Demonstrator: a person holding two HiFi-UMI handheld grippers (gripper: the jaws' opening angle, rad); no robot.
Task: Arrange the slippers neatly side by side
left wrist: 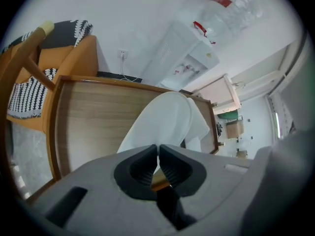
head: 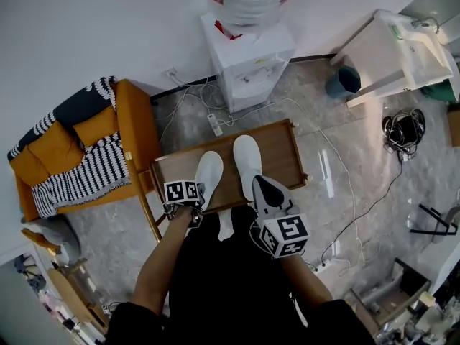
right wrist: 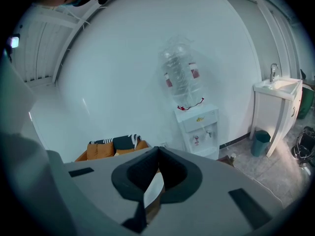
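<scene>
Wood with a raised rim makes up the low table [head: 277, 146], which stands on a grey mottled floor [head: 345, 164] before a white wall [head: 108, 20]. An orange armchair [head: 133, 128] with striped cushions stands just beside its left edge. A white water dispenser [head: 248, 60] stands beyond its far edge, with a power strip [head: 214, 124] and loose cables between them. A white sink cabinet [head: 392, 52] and a dark bin [head: 343, 81] stand well off to the right. Two white slippers lie mid-table, toes toward the far edge and a narrow strip of wood between them. The right slipper [head: 246, 160] sits a little farther in than the left slipper [head: 209, 175]. At the near edge the left gripper [left wrist: 158, 149] pinches the left slipper's heel between nearly closed jaws. The right gripper [right wrist: 157, 150] is over the right slipper's heel, its jaw tips pressed together with nothing between them.
</scene>
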